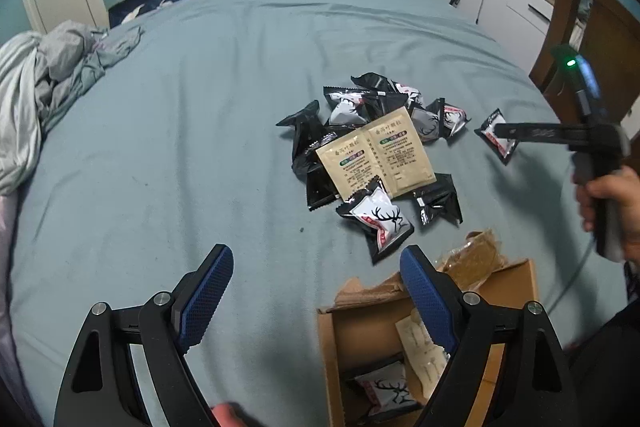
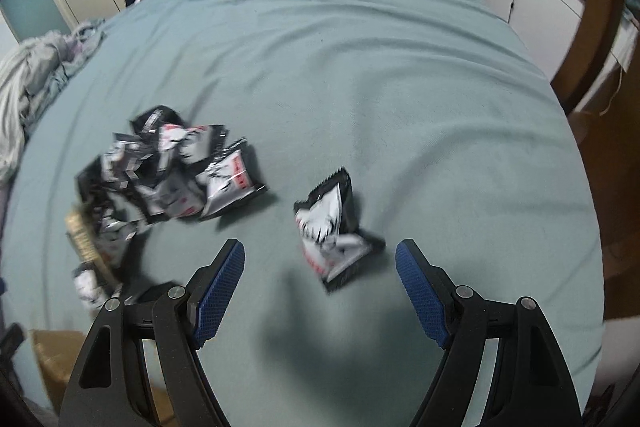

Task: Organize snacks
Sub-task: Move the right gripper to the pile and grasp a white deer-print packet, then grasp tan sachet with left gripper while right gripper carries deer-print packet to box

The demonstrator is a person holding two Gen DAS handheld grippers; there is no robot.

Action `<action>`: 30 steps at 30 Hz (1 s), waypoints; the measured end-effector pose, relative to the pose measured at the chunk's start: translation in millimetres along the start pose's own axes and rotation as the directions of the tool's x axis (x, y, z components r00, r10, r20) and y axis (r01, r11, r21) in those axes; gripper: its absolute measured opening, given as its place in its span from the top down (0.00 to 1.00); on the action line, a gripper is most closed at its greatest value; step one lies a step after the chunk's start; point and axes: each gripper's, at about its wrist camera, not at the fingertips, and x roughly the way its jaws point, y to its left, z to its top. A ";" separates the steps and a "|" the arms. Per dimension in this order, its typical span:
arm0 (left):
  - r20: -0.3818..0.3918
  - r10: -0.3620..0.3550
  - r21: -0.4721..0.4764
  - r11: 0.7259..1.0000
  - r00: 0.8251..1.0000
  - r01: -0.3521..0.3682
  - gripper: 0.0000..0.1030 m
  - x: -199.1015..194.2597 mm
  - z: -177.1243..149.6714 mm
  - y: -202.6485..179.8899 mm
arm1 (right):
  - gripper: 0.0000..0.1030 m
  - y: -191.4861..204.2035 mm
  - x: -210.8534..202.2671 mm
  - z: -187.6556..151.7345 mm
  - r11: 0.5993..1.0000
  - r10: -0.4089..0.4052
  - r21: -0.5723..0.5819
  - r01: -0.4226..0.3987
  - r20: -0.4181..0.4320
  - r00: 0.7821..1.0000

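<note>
Snack packets (image 1: 372,131) are mostly left heaped on the blue bedsheet (image 1: 180,131); only a few are seen inside the cardboard box (image 1: 332,355). One stray packet (image 2: 334,231) lies just ahead of the right gripper (image 2: 320,291), jaws apart and empty. The left gripper (image 1: 316,291) is held spread beside the box, nothing gripped.

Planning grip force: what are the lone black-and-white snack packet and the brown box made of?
Black-and-white snack packet: apparently thin plastic film, glossy; crinkled, with a serrated sealed edge. Brown open-topped box: looks like plain matte cardboard, with bent flaps.
</note>
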 end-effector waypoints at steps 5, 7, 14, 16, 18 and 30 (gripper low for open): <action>-0.026 -0.047 -0.051 0.998 0.999 0.046 0.16 9.1 4.8 6.8 | 0.49 6.3 36.3 13.1 0.998 -0.048 -0.046 0.047 -0.004 0.999; -0.029 -0.046 -0.052 0.998 0.999 0.044 0.16 13.3 8.4 7.4 | 0.61 8.7 52.5 13.1 0.998 -0.036 -0.060 0.034 -0.035 0.999; 0.021 -0.015 0.021 1.000 1.000 0.015 0.16 45.4 41.0 1.5 | 0.70 10.2 48.0 10.4 0.997 0.021 -0.070 -0.019 0.038 0.999; -0.005 -0.032 0.038 0.999 0.999 0.032 0.16 65.1 55.9 3.0 | 0.71 11.6 36.7 8.6 0.997 0.058 -0.060 -0.054 0.057 0.997; -0.034 -0.059 0.034 0.998 0.998 0.061 0.16 83.7 67.4 5.3 | 0.71 13.1 14.2 4.7 0.994 0.105 -0.050 -0.101 0.091 0.990; -0.225 -0.162 0.117 0.974 0.961 0.192 0.45 139.1 79.6 -13.0 | 0.71 21.8 -132.5 -116.2 0.967 0.229 -0.160 -0.198 0.205 0.952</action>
